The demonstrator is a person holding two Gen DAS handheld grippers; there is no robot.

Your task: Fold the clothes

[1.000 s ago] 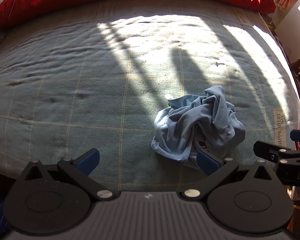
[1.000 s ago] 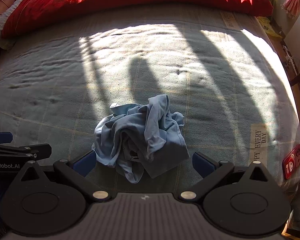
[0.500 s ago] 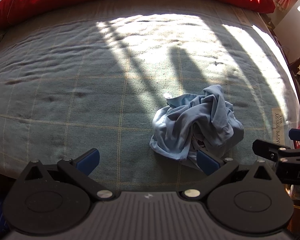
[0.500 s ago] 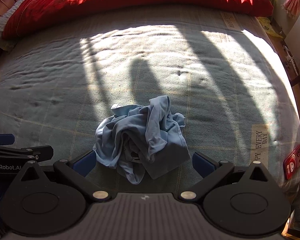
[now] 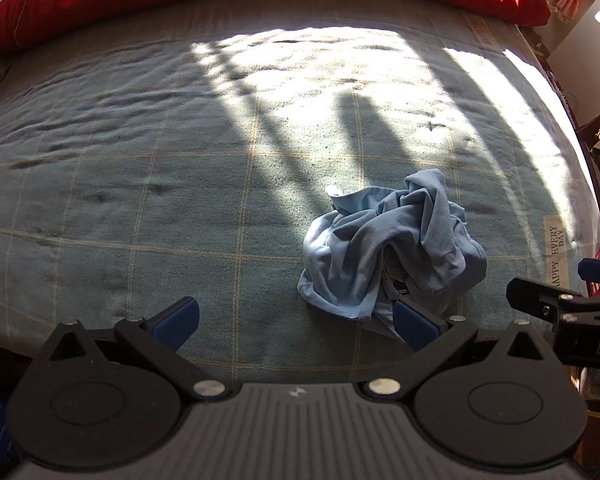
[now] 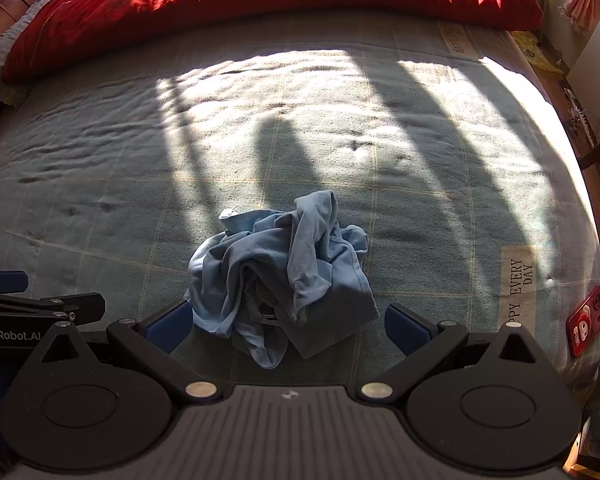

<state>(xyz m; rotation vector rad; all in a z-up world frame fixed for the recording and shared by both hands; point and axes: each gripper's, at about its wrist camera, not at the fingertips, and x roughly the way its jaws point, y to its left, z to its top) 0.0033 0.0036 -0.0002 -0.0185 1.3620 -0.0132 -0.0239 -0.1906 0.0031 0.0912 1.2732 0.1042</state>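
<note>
Light-blue garment: crumpled in a heap on the green checked blanket of the bed, toward the near edge, unfolded. Partly in shadow, with strips of sunlight across the blanket beyond.

Left claw: spread wide, blue pads well apart, nothing between them. Positioned above the near edge of the bed, to the left of the garment; right pad overlapping the lower edge of the heap in view, contact not determinable.

Right claw: spread wide, holding nothing. Centred on the garment, heap framed between both pads; left pad just beside the cloth edge, contact not determinable.

Red pillow: along the far side of the bed. Red phone-like item: at the right edge of the bed, beside a cloth label printed "EVERY DAY".
</note>
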